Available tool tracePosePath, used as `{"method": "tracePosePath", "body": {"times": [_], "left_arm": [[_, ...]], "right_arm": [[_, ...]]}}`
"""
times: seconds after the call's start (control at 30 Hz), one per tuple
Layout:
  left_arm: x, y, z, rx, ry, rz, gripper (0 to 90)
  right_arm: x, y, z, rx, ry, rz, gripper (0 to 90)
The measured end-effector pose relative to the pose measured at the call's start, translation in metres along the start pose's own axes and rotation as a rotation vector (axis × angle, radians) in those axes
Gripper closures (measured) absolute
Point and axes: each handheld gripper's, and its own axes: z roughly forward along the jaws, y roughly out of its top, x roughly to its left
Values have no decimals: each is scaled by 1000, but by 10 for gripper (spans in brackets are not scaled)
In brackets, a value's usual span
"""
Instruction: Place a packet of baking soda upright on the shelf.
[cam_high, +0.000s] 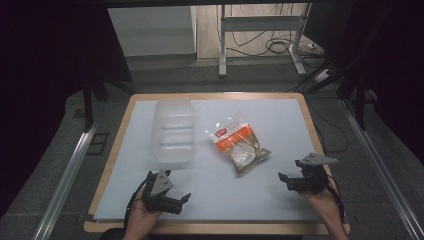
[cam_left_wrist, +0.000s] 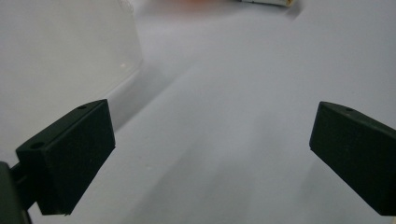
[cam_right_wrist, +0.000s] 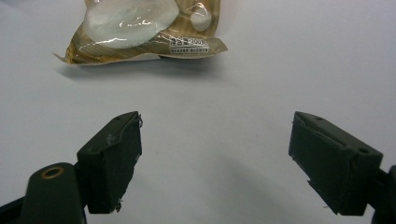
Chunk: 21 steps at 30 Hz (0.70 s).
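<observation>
The tabletop (cam_high: 280, 150), covered by a pale sheet, carries two things. The larger is a clear plastic box (cam_high: 173, 131) on the left half, lying just ahead of the left tongs (cam_high: 172, 200), whose jaws stand wide apart with nothing between them. Beside the box, near the middle, lies a snack bag (cam_high: 237, 144) in clear and orange film, with something pale and lumpy inside. It looks light, soft and crinkly, probably slippery on its faces; I'd take it by the flat sealed edge nearest the right tongs (cam_high: 287, 180), which are also spread wide and empty, with bare sheet between them and the bag. Nothing blocks that reach; the box sits just to the bag's left, apart from it.
</observation>
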Motion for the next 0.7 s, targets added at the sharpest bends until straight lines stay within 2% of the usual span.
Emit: {"method": "tracePosePath", "body": {"times": [0.1,0.2,0.27,0.3,0.4,0.43,0.47,0.57,0.67,0.7], "left_arm": [[1,0,-1,-11,-5,-6,7],[7,-1,-3,-22,-12,-43,24],[11,-2,-4,-30,-33,-83,42],[11,-2,-4,-30,-33,-83,45],[19,-4,-6,-53,-71,-171,44],[19,-4,-6,-53,-71,-171,42],[20,-4,-6,-50,-80,-194,40],[20,-4,-6,-48,-90,-200,32],[17,-3,-5,-45,-86,-179,27],[17,-3,-5,-45,-86,-179,25]], "right_arm": [[1,0,0,2,6,4,174],[1,1,0,-14,22,22,174],[1,1,0,-19,21,22,173],[1,1,0,-20,20,23,173],[1,2,0,-21,19,21,173],[1,2,0,-21,19,21,173],[1,2,-1,-22,19,20,174],[1,3,-1,-25,24,40,184],[0,6,-2,-33,40,81,192],[0,6,-2,-33,40,81,192]]}}
